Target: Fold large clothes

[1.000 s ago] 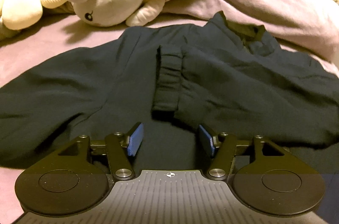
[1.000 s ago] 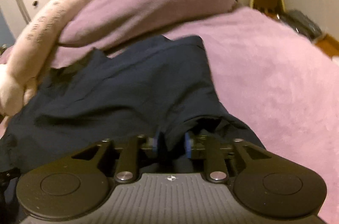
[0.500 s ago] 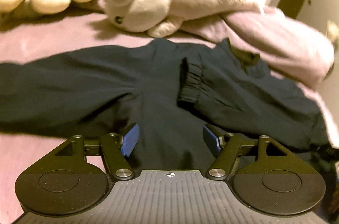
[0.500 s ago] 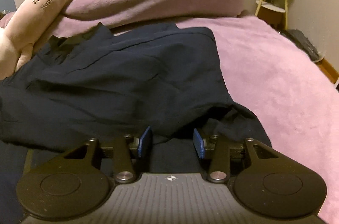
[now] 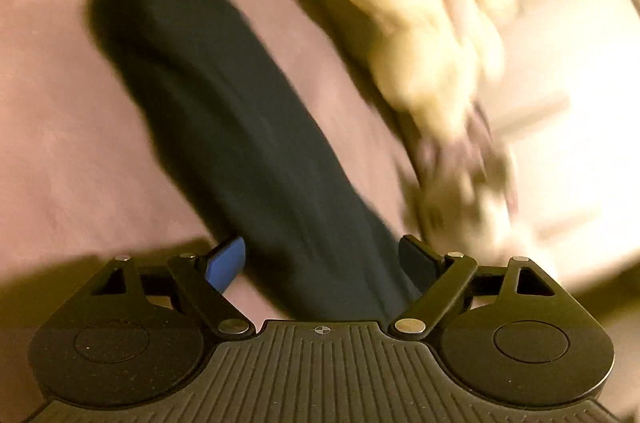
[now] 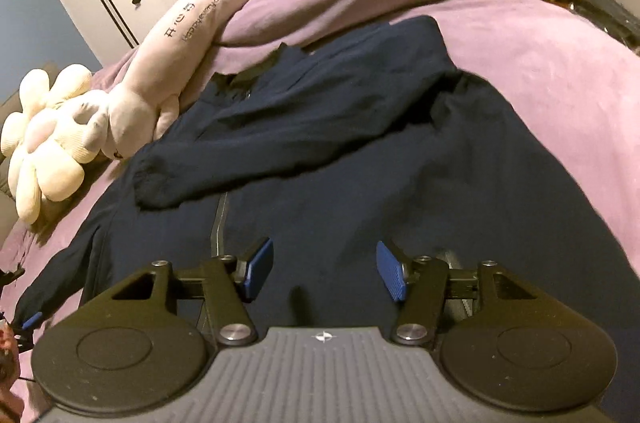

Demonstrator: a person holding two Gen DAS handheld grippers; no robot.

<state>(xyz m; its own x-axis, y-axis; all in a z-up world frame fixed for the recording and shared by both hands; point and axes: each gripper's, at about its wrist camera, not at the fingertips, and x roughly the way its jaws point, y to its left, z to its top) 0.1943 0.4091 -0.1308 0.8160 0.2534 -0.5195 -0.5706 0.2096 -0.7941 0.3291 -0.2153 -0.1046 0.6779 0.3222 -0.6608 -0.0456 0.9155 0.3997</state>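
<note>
Jacket (image 6: 360, 159), dark navy, spread flat on pink bed cover (image 6: 560, 71); 1 sleeve (image 6: 248, 151) folded across chest. Right gripper (image 6: 324, 269) above hem, jaws opening, pads clear of cloth. Left gripper (image 5: 322, 263) over other sleeve (image 5: 224, 111), jaws opening, nothing pinched. Plush toy (image 6: 52, 147) beside collar end.

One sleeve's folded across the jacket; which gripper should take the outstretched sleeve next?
Probably left: the outstretched sleeve lies between the opening jaws of the left gripper. The right gripper, jaws also opening and empty, hangs over the jacket body, away from that sleeve.
</note>
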